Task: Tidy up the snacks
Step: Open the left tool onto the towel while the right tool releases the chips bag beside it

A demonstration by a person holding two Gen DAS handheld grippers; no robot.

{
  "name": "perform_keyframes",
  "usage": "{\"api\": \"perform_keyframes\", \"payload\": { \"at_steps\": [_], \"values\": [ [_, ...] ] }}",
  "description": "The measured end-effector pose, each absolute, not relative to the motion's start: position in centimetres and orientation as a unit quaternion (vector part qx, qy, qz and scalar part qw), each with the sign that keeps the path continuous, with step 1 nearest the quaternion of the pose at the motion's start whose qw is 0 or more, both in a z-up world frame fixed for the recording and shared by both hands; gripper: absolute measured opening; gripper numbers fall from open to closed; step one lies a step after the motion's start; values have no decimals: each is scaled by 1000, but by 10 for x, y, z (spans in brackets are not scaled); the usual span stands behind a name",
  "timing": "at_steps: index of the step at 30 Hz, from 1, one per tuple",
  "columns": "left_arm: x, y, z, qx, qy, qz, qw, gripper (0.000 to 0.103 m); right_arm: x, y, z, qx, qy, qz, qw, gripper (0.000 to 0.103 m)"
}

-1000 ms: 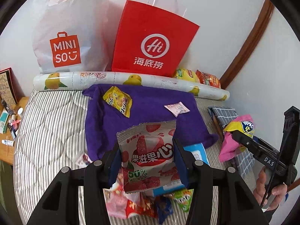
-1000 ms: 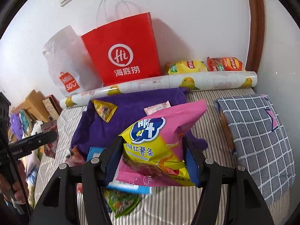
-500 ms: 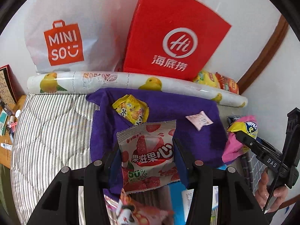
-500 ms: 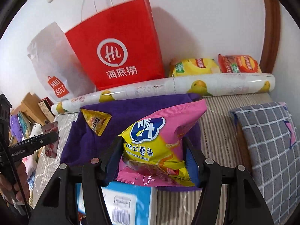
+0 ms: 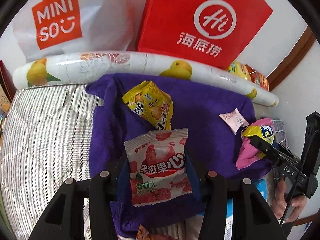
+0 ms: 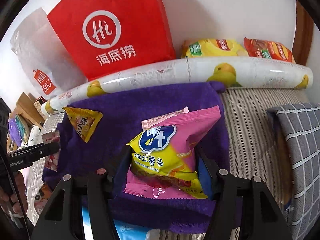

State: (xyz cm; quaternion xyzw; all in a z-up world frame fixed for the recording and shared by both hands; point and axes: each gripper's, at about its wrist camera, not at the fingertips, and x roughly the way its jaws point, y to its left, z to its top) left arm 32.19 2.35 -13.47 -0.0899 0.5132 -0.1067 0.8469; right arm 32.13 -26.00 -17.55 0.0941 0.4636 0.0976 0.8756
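Observation:
My left gripper [image 5: 156,166] is shut on a white and red strawberry candy packet [image 5: 158,166] and holds it above the purple towel [image 5: 200,108]. My right gripper [image 6: 164,166] is shut on a pink and yellow sweet potato stick bag [image 6: 168,156], also above the towel [image 6: 124,110]. A yellow snack packet [image 5: 150,106] and a small pink sachet [image 5: 234,120] lie on the towel. The right gripper with its bag shows at the right of the left wrist view [image 5: 258,140]. The left gripper shows at the left of the right wrist view [image 6: 46,150].
A red paper bag [image 5: 200,20] and a white Miniso bag [image 5: 60,20] stand against the wall behind a fruit-print roll [image 5: 120,62]. Yellow [image 6: 212,48] and orange [image 6: 268,50] chip bags lie behind the roll. A grey checked cushion [image 6: 296,140] lies right. More snacks and a blue box [image 6: 128,230] lie near.
Both grippers have moved forward over the purple towel, toward the bags at the wall, each still holding its packet. The pile of snacks has dropped out of view below.

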Motion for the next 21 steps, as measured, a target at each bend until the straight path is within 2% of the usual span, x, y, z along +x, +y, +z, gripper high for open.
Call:
{"api": "perform_keyframes", "payload": {
  "at_steps": [17,21],
  "values": [
    [334,20,-153,-78,527,-99,841,50,326,-254,-188,75,473,101,872,64],
    [337,17,-152,-74,532,-103,837,51,322,-254,-180,55,466,90,878,76]
  ]
}}
